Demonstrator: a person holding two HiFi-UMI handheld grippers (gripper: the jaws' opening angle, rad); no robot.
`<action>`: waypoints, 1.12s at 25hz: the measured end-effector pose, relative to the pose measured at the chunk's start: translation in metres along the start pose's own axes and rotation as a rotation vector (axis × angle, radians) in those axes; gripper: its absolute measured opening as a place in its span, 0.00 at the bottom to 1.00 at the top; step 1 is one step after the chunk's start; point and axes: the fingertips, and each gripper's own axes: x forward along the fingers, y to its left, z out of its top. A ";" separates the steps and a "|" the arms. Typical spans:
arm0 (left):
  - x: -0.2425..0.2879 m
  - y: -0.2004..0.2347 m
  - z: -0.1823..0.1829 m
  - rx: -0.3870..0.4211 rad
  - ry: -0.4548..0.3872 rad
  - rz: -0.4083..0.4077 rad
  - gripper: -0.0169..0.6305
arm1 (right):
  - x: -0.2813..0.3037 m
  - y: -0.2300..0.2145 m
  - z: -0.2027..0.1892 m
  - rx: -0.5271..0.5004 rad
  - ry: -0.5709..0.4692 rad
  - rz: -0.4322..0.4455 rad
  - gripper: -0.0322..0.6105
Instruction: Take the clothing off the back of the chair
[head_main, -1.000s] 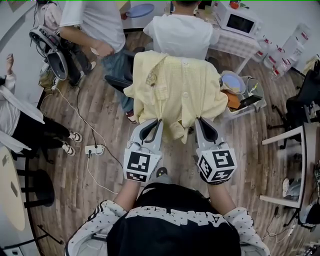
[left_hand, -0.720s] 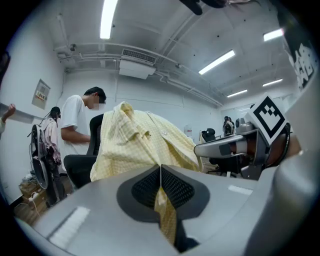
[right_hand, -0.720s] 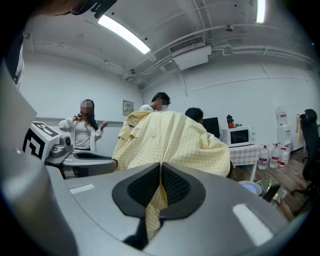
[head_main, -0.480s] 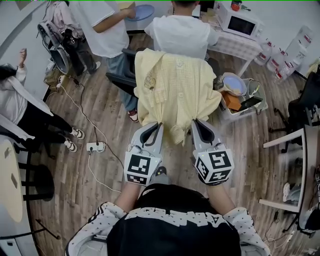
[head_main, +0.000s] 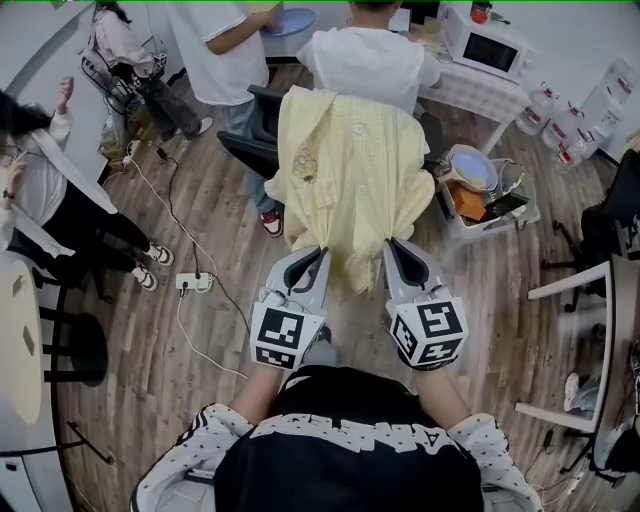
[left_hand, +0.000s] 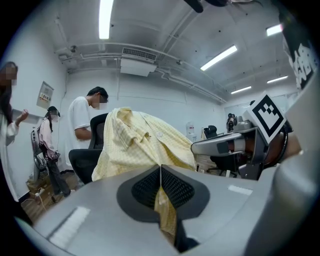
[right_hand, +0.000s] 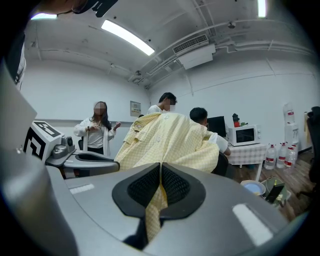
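Note:
A pale yellow checked shirt (head_main: 352, 180) hangs stretched from the back of a black office chair (head_main: 256, 150) towards me. My left gripper (head_main: 318, 252) is shut on the shirt's lower hem at its left side, and my right gripper (head_main: 392, 246) is shut on the hem at its right. In the left gripper view the shirt (left_hand: 137, 145) drapes over the chair (left_hand: 85, 162) and a strip of yellow cloth is pinched at my left gripper (left_hand: 160, 167). The right gripper view shows the shirt (right_hand: 170, 140) with its cloth nipped in my right gripper (right_hand: 161, 166).
A person in a white top (head_main: 368, 65) sits in a chair just behind the shirt. Another person (head_main: 215, 50) stands at the back left, and one more (head_main: 40, 200) at the left. A crate with bowls (head_main: 480, 190) stands right of the chair. A power strip (head_main: 195, 283) and cables lie on the wooden floor.
Both grippers have drawn back with the hem, so the shirt now stretches longer and flatter off the chair back. The people at the left have shifted.

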 end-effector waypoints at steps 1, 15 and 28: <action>-0.001 -0.003 0.000 0.000 0.001 0.001 0.03 | -0.003 0.000 0.000 -0.002 0.001 0.005 0.09; -0.019 -0.052 -0.001 0.018 0.034 -0.007 0.04 | -0.042 -0.005 -0.011 0.019 0.006 0.038 0.09; -0.038 -0.092 -0.011 -0.011 0.041 0.046 0.04 | -0.082 -0.015 -0.027 0.028 0.016 0.080 0.09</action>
